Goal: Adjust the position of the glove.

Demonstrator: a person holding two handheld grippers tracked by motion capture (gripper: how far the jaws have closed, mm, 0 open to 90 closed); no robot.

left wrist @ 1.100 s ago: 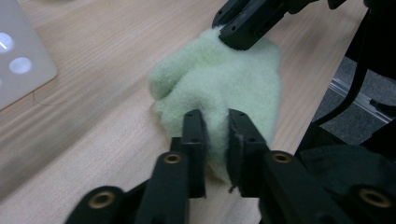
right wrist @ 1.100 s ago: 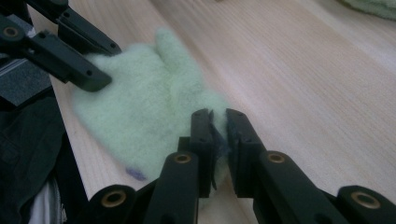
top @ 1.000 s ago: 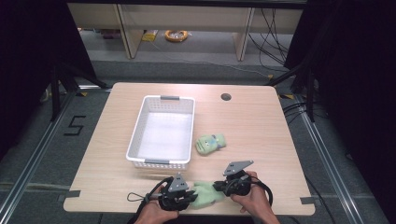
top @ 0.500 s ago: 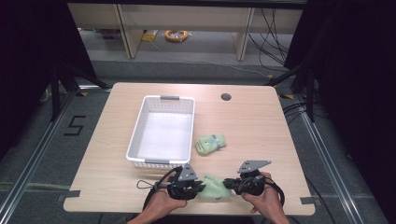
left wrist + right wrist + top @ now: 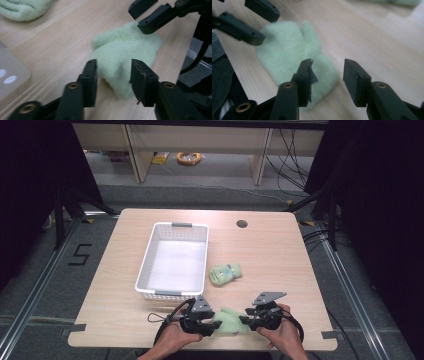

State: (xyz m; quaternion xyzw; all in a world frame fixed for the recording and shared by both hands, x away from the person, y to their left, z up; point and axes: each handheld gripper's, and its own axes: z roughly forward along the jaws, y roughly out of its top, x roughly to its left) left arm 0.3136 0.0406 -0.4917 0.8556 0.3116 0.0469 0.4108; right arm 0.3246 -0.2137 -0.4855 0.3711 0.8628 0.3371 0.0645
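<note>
Wooden table (image 5: 280, 250) carries white basket (image 5: 176, 260), two mittens (pale green) (image 5: 225, 274).

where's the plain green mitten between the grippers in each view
High view: the mitten lies at the table's near edge, between the two hand-held grippers.
Left gripper view: the mitten sits centre frame, one end between the jaws.
Right gripper view: the mitten sits left of centre, beside the left jaw.
Shared landmark: the light wooden table under it.

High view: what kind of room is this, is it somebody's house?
Probably not a house; it looks like a lab or workshop. A bare wooden table stands on a grey floor with tape marks, loose cables trail behind, and dark curtains hang around it.
</note>
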